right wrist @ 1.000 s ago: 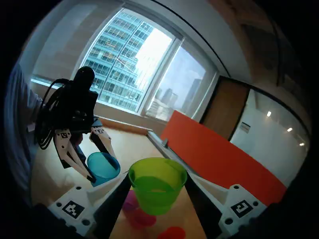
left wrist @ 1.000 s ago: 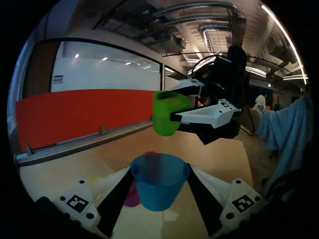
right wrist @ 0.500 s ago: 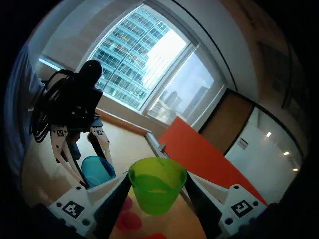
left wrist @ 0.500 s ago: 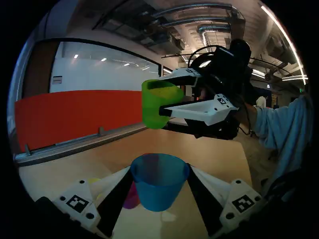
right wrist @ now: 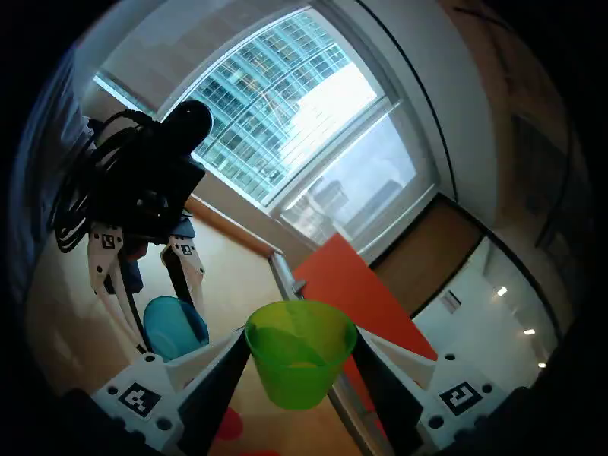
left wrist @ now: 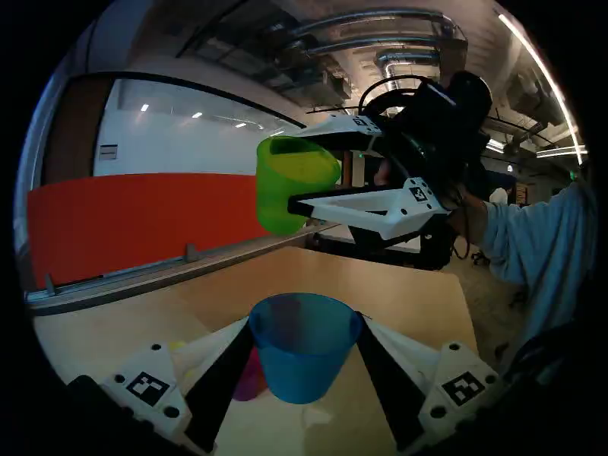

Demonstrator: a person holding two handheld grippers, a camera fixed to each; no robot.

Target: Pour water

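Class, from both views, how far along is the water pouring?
Done: left gripper grips the translucent blue plastic cup, right gripper the translucent green plastic cup holding liquid. In hand: green cup held tilted, higher than the blue one. Left: the pour itself, not yet begun.

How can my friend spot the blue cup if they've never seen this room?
Start at the wooden table beside the long orange wall, where the left gripper hovers above it. The blue cup sits upright between its two fingers. It's the only blue one: the green cup is tilted higher up in the right gripper, and the pink cup is down on the table.
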